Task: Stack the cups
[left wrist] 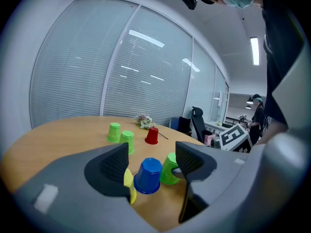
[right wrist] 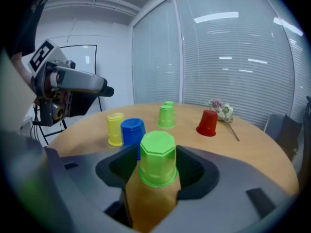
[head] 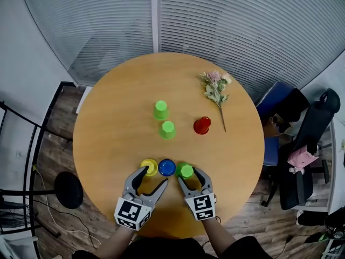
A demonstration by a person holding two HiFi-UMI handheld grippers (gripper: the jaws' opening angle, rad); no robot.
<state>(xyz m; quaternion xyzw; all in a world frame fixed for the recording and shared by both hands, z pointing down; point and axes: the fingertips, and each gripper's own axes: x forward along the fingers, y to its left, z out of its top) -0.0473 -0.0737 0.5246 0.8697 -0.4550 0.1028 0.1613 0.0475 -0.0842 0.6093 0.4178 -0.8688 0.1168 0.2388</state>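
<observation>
1. A round wooden table stands before slatted blinds, with a black office chair to its right.
2. The left gripper is at the near edge. Its jaws are wide apart and hold nothing. Its left jaw tip is just beside the yellow cup, and the blue cup stands beyond the gap.
3. The right gripper has its jaws spread wide, straddling the near green cup. The pads sit just beside its rim, and the cup stands on the table.
4. A dried flower sprig lies far right.
5. All the cups are upside down and unstacked. Yellow, blue and near green form a near row from left to right. The red cup stands mid-right. Two more green cups stand at the centre, the far green cup and the middle green cup.
</observation>
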